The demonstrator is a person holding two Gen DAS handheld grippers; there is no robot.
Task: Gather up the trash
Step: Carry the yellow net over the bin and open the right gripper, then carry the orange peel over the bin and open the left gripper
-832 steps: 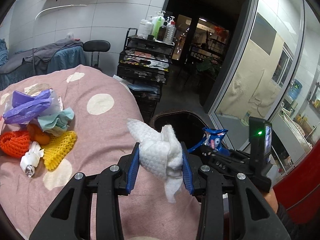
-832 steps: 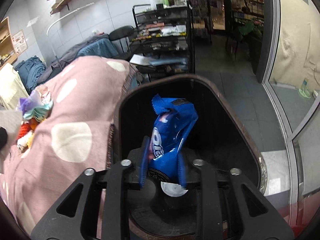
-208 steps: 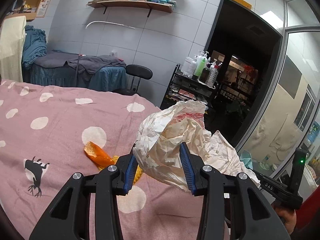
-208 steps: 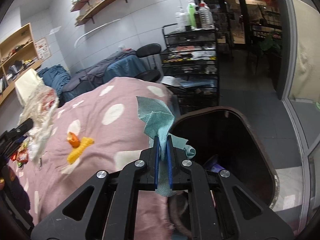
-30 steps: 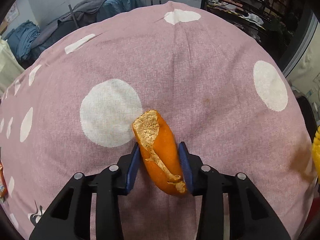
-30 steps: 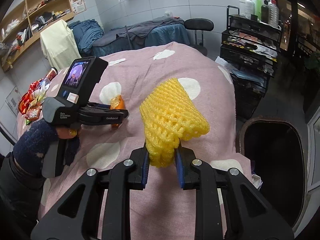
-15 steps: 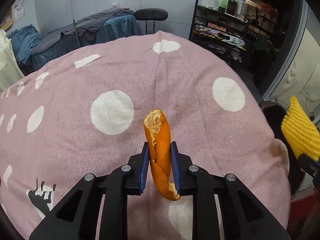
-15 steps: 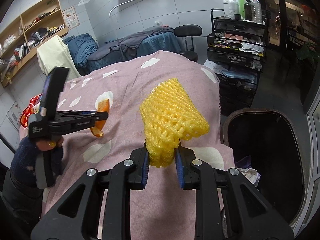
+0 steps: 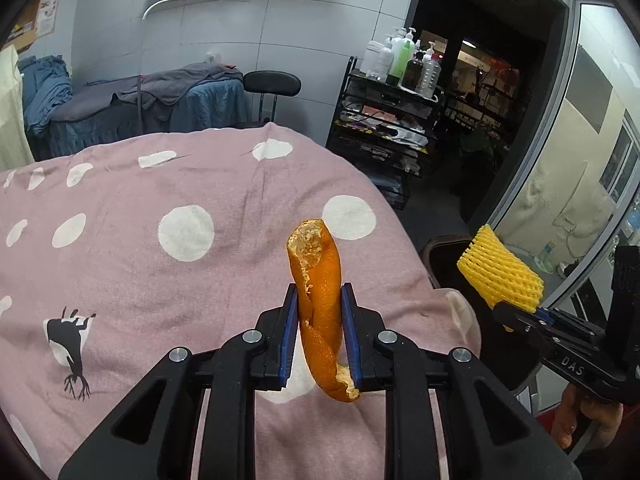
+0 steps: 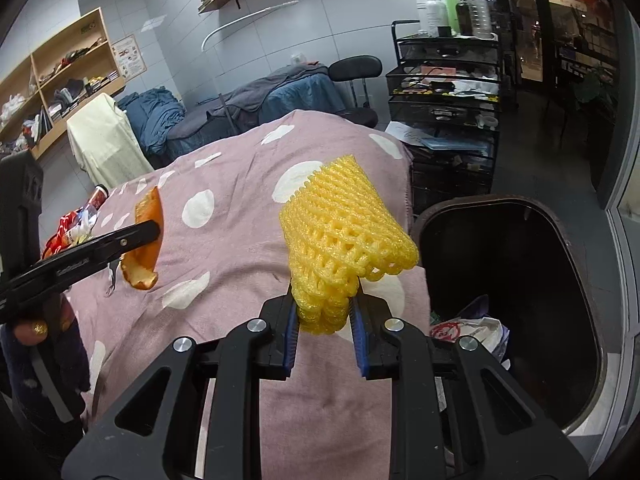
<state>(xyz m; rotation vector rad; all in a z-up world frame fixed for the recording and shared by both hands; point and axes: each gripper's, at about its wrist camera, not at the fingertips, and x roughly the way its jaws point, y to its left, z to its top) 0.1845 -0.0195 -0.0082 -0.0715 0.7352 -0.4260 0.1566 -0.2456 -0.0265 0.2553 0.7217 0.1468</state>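
My left gripper [image 9: 319,330] is shut on a curled orange peel [image 9: 320,292] and holds it above the pink dotted blanket [image 9: 180,280]. The peel also shows in the right wrist view [image 10: 146,236], raised at the left. My right gripper [image 10: 324,334] is shut on a yellow foam fruit net [image 10: 344,236], held above the blanket's right edge beside the dark trash bin [image 10: 552,280]. The net [image 9: 500,276] shows in the left wrist view over the bin [image 9: 448,256]. Crumpled paper and wrappers [image 10: 472,330] lie inside the bin.
A black wire rack with bottles [image 9: 388,120] and a stool [image 9: 272,80] stand behind the table. More wrappers [image 10: 76,224] lie at the blanket's far left. A glass partition [image 9: 580,160] runs along the right.
My left gripper has lifted the orange peel off the blanket and tilted up toward the room. My right gripper with the yellow net has moved nearer the bin.
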